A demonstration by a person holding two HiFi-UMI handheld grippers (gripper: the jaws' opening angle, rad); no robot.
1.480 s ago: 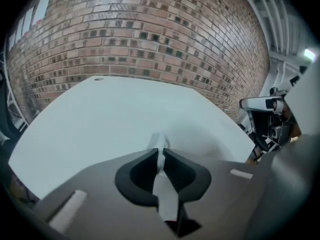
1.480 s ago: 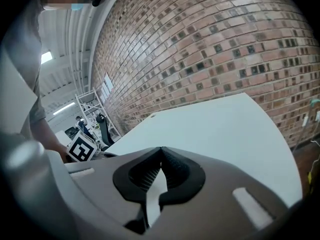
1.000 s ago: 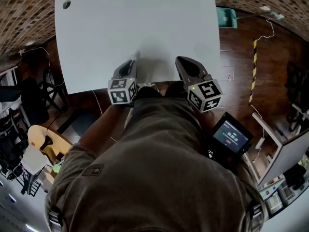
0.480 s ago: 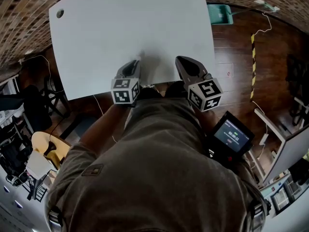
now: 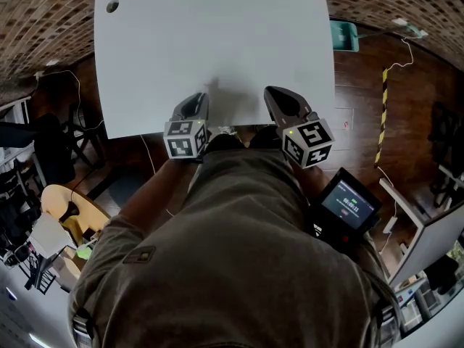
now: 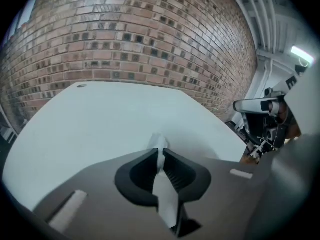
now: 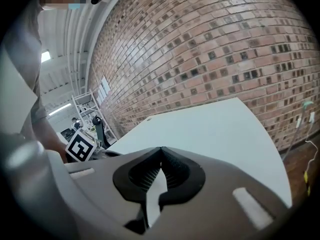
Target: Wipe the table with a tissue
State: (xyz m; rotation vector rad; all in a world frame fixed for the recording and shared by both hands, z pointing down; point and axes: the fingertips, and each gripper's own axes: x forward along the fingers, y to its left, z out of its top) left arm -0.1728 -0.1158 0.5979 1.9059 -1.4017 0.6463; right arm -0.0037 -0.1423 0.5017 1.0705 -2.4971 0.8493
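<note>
While left gripper point(image 5: 204, 96) is pinching tissue point(image 6: 159, 144) over table point(image 5: 217, 35), right gripper point(image 7: 161, 151) is idling closed, empty; wiping likely needs lowering.

Colours/patterns: mostly white, grey, black, brick red.
White tissue point(image 6: 160, 142) between black ribbed pads point(image 6: 175, 171) of grey left gripper point(image 6: 161, 155); same grey and black on right gripper point(image 7: 161, 154). Plain white table point(image 5: 217, 42) ahead of both jaws. Beyond it, red-brown brick wall point(image 6: 140, 39) flecked with dark bricks. Behind jaws, black-and-white square markers on cubes point(image 5: 186, 138). Right of right jaws, dark brown floor point(image 5: 362, 71), yellow-black striped tape point(image 5: 380, 114).
</note>
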